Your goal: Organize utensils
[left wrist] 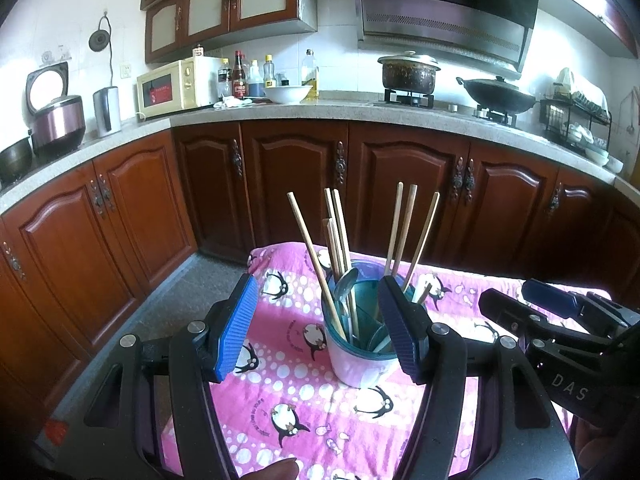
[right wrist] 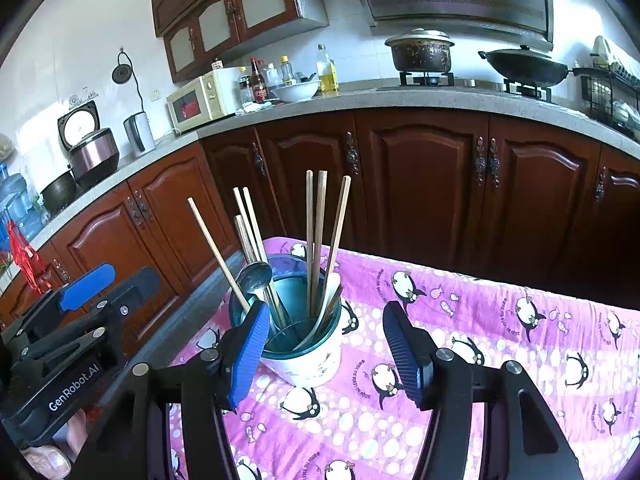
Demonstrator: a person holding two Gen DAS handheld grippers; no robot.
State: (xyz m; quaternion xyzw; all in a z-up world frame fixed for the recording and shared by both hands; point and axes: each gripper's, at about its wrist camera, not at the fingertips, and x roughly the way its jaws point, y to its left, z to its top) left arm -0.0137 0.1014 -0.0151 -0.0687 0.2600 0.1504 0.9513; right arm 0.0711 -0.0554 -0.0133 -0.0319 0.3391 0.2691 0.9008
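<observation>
Two hand-held grippers hover over a utensil holder on a penguin-print tablecloth in a kitchen.

Nearest, the left gripper (left wrist: 318, 326) and the right gripper (right wrist: 326, 344) both have their jaws spread wide and grip nothing. Between and just beyond their blue pads, a white utensil holder (left wrist: 354, 360) with a teal insert stands upright on the pink tablecloth (left wrist: 288, 392). It holds wooden chopsticks (left wrist: 316, 264) leaning outward and a metal spoon (right wrist: 256, 278), bowl upward. Farther back, dark wooden cabinets (left wrist: 408, 192) run under a speckled countertop (left wrist: 280, 114) carrying a microwave (left wrist: 176, 88), bottles, a white bowl (left wrist: 288, 94) and a lidded pot (left wrist: 408, 74).
</observation>
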